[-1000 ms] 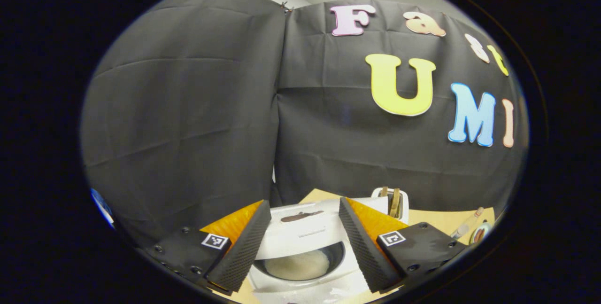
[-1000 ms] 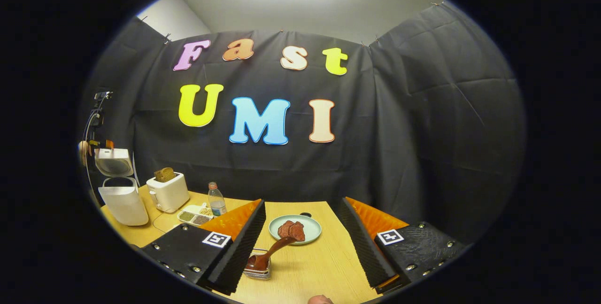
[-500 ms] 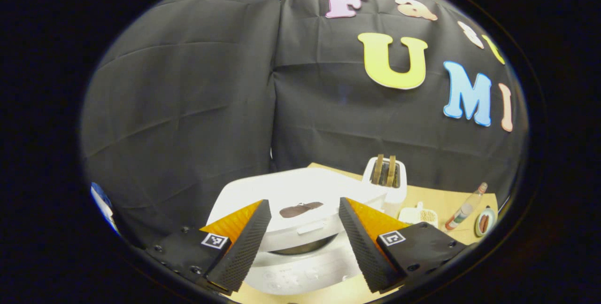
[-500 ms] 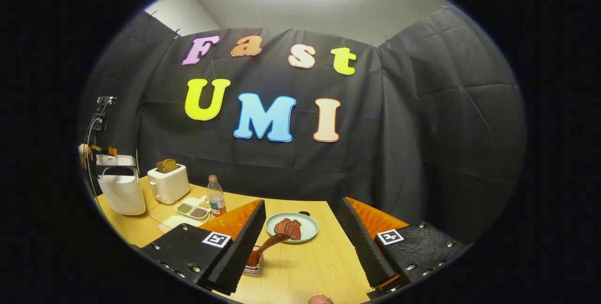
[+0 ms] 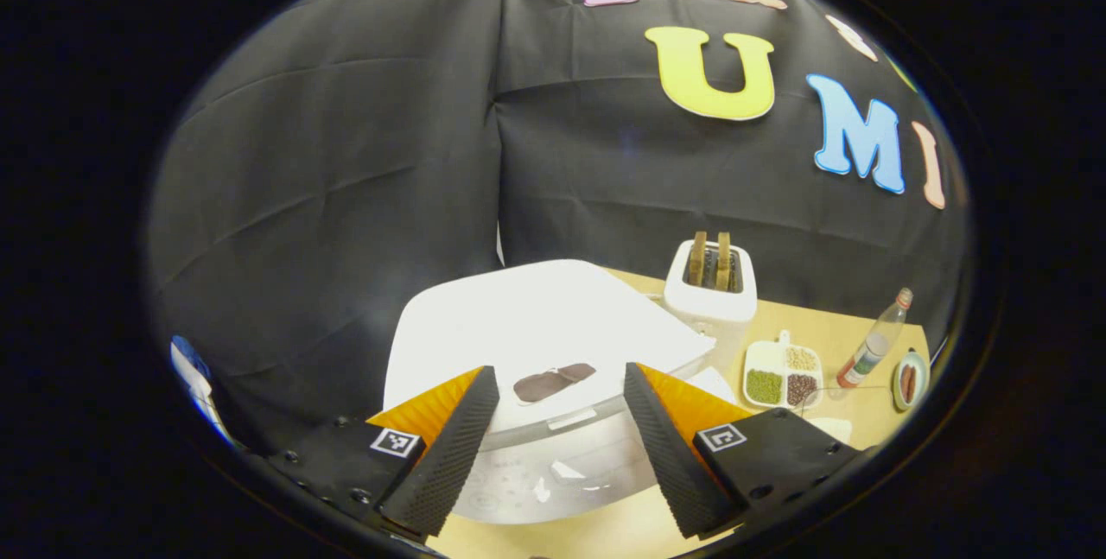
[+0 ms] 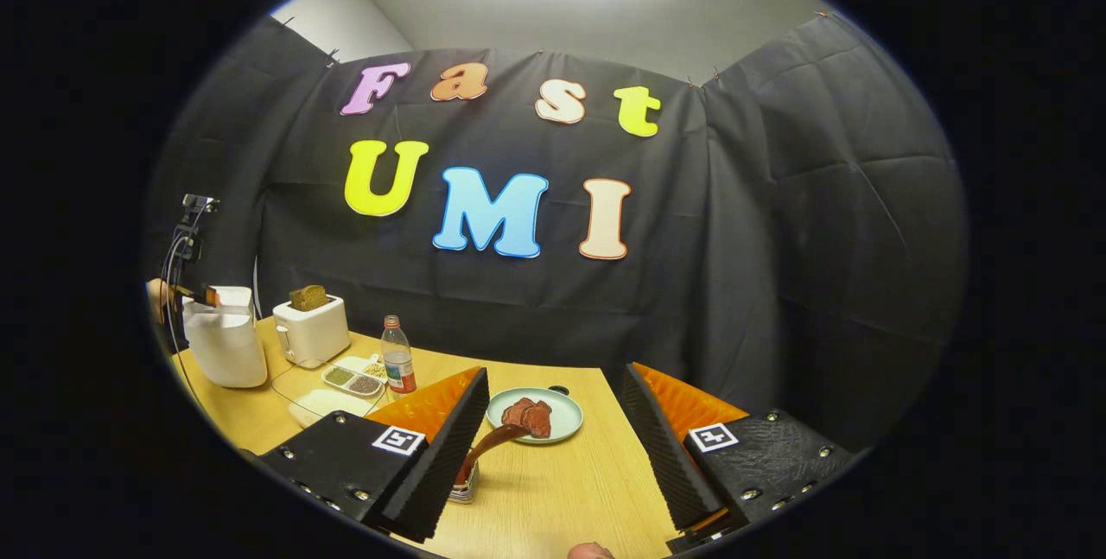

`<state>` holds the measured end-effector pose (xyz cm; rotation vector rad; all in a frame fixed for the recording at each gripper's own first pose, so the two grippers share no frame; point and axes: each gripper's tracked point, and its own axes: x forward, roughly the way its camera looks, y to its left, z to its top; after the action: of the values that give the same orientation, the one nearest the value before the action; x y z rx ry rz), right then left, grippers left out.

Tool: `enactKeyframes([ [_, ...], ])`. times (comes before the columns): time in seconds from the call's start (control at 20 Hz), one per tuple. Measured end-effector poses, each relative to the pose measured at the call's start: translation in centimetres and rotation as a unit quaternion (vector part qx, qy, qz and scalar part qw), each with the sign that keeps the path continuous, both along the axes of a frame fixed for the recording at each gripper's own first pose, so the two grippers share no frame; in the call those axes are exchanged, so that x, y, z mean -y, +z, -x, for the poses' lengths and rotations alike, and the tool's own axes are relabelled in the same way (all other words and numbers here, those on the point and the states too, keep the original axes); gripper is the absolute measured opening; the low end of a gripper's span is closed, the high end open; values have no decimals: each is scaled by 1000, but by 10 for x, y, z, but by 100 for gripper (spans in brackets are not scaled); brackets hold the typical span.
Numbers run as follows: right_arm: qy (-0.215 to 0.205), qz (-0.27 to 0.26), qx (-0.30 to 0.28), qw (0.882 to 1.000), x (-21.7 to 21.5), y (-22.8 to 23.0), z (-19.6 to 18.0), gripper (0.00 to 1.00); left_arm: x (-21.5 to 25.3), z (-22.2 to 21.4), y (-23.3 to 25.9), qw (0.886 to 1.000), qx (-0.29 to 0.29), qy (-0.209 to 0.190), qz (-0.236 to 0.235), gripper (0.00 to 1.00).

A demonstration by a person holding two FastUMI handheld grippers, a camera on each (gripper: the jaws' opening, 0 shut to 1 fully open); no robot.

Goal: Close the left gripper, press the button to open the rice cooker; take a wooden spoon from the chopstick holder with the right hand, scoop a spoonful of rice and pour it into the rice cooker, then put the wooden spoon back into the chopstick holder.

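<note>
White rice cooker (image 5: 536,326): lid down, directly ahead of the left gripper (image 5: 562,447), its front edge between the two fingers; seen again far to the left of the right gripper (image 6: 553,451) at (image 6: 226,347).
Left gripper: fingers spread wide, holding nothing.
Wooden spoon (image 6: 488,447): dark, leaning out of the chopstick holder (image 6: 464,490), just inside the right gripper's left finger.
Right gripper: fingers spread wide, holding nothing; whether the left finger touches the spoon cannot be told.
Plate (image 6: 566,412): pale green with dark red pieces, just beyond the spoon.
Toaster (image 5: 710,282): ahead-right of the left gripper, beside the cooker.
Divided dish (image 5: 782,365): right of the toaster, holding grains.
Bottle (image 5: 874,339): farther right.
Table (image 6: 570,490): light wood.
</note>
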<state>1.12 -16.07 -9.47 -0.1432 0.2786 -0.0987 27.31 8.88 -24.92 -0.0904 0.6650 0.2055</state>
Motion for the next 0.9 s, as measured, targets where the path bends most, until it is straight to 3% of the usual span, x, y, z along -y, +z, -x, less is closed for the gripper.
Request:
enactKeyframes([
  [0.15,1,1,-3,1000,1,-4,1,95,2,6,-9,1000,-16,-6,-5,100],
  [0.3,3,1,-3,1000,0,-7,1,95,-2,7,-8,999,2,19,36,96],
  [0.55,19,-16,1,1000,-6,-5,-7,95,0,0,-4,1000,6,-8,13,100],
  [0.75,53,-30,20,998,-25,9,-21,95,0,0,59,996,87,-28,-24,95],
  [0.8,58,-32,26,997,-30,14,-23,95,4,7,82,992,113,-38,-35,100],
  [0.9,62,-43,39,996,-42,28,-22,95,16,23,124,985,161,-57,-36,100],
])
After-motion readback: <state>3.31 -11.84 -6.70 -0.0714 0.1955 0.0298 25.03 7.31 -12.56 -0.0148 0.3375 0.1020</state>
